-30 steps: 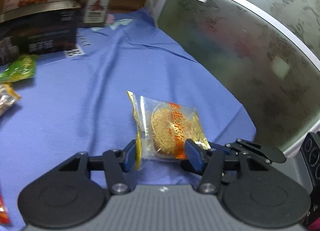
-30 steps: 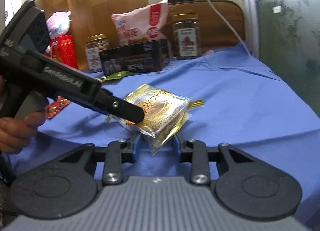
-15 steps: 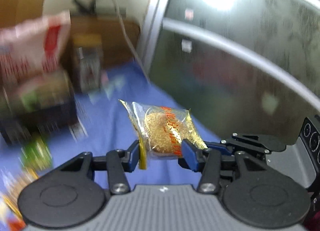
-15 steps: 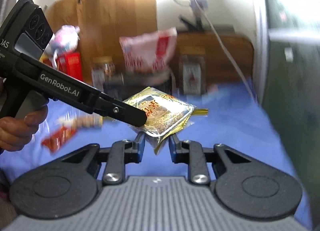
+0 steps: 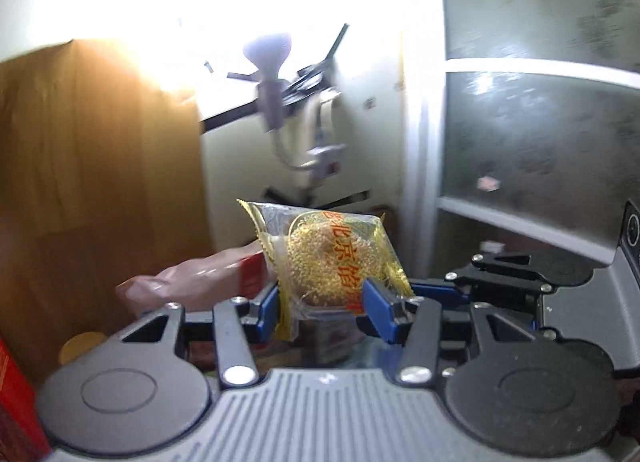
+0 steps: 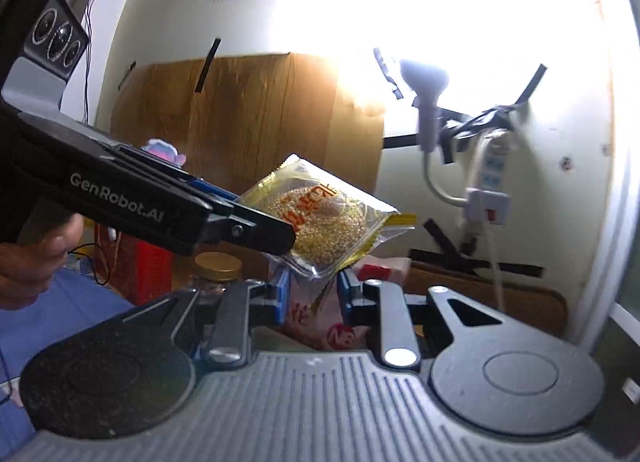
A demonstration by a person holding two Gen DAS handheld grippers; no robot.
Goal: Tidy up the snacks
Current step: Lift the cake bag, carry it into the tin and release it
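- Your left gripper (image 5: 326, 308) is clamped on the sesame cake packet (image 5: 326, 258), blue pads pressing both sides of its near end; jaws closed in a bit further just now, packet between them.
- Your right gripper (image 6: 312, 294) pinches the packet's near bottom seam between its blue pads; jaws also just tightened, with the wrapper edge between them.
- Packet is in the air, clear of the blue cloth (image 6: 72, 302), held by both grippers at once. Clear wrapper, yellow crimped edges, orange print, round seeded cake inside.
- In the right wrist view your left gripper comes in from the left, black finger across the packet's left side; your left hand (image 6: 36, 258) grips its handle at the left edge.
- Below and behind the packet: pink snack bag (image 6: 332, 326) with red print, just beyond the right jaws.
- Gold-lidded jar (image 6: 218, 268) left of that, red box (image 6: 154, 274) further left.
- Far back: wooden board (image 6: 256, 121) leaning on the wall, lamp (image 6: 426, 81) taped to the wall on the right, white power strip (image 6: 486, 189) hanging under it.
- Left wrist view: frosted glass panel (image 5: 540, 149) on the right, background blurred.
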